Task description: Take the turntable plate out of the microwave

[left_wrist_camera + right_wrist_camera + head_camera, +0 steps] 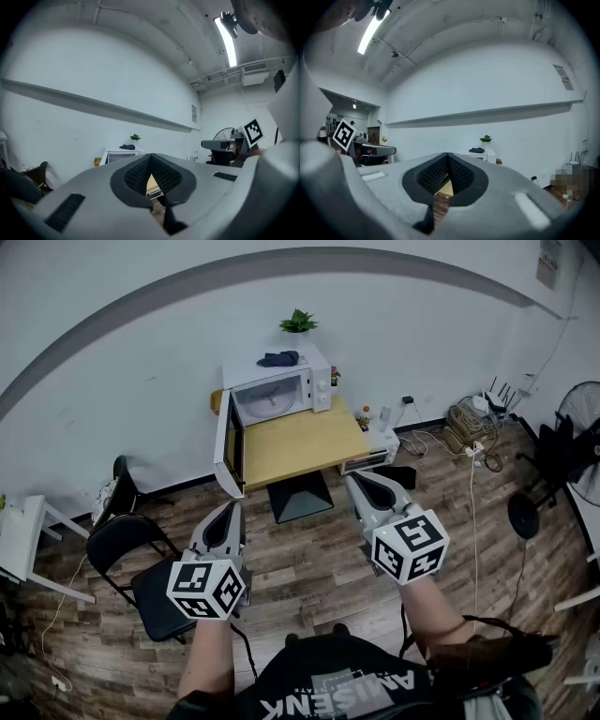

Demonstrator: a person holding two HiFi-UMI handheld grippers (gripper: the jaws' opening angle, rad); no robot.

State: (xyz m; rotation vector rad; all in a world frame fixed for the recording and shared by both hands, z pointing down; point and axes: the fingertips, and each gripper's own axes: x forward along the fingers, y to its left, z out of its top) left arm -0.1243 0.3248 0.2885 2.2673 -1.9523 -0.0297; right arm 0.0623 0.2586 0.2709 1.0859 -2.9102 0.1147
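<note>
A black chair [141, 554] stands on the wooden floor [319, 568] at the far left. Just right of it the left gripper [232, 508] is held level over the floor. In its own view its fingers [136, 176] are pressed together with nothing between them. Beyond its tips the microwave door [225, 451] hangs open, swung out past the left edge of the desk [300, 442]. The microwave [319, 381] sits at the back of the desk against the wall, with a dark cloth [278, 358] and a small plant [298, 322] on top. The turntable plate [272, 401] lies inside the open cavity, well apart from both pairs of fingers. To the right, the right gripper [359, 480] points level near the desk's front right corner. Its fingers [461, 174] are closed on each other and hold nothing.
</note>
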